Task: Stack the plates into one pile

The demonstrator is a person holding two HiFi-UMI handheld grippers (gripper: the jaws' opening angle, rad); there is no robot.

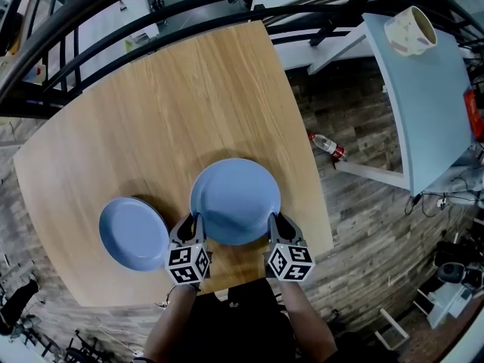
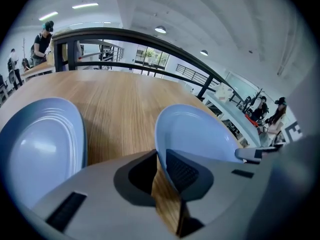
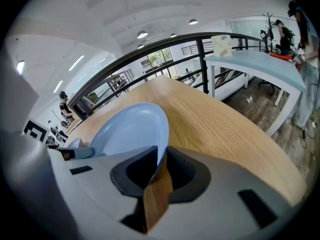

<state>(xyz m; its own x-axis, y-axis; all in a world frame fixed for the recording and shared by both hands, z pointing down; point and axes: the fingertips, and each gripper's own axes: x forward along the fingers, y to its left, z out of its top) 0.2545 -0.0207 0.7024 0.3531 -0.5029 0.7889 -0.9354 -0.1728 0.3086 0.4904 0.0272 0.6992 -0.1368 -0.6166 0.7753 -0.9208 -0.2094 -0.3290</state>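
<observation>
Because a wide, shallow plate tips easily when taken from one side, the nearer plate (image 1: 236,199) is gripped at two spots on the edge closest to the person. The left tool (image 1: 193,229) is clamped on the rim at that plate's near left, and the right tool (image 1: 278,225) is clamped on the rim at its near right. In each gripper view the thin blue rim runs straight into the slot between the jaws, with the pads closed against it. This paired hold probably keeps the plate level while it is carried. I cannot tell whether the plate rests on the worktop (image 1: 174,104) or sits slightly above it.

The second plate (image 1: 132,233) lies flat on the worktop just to the left of the nearer plate, with a narrow strip of shadow between them. It looks like the base of the pile, so the carry would be short and sideways.

Both plates are bare, with nothing on either of them. Well off to the upper right of the nearer plate, a pale cup (image 1: 411,30) stands on a light blue side table (image 1: 431,104), and I can make out nothing inside it. A bottle (image 1: 327,147) lies on the floor to the right of the nearer plate.
</observation>
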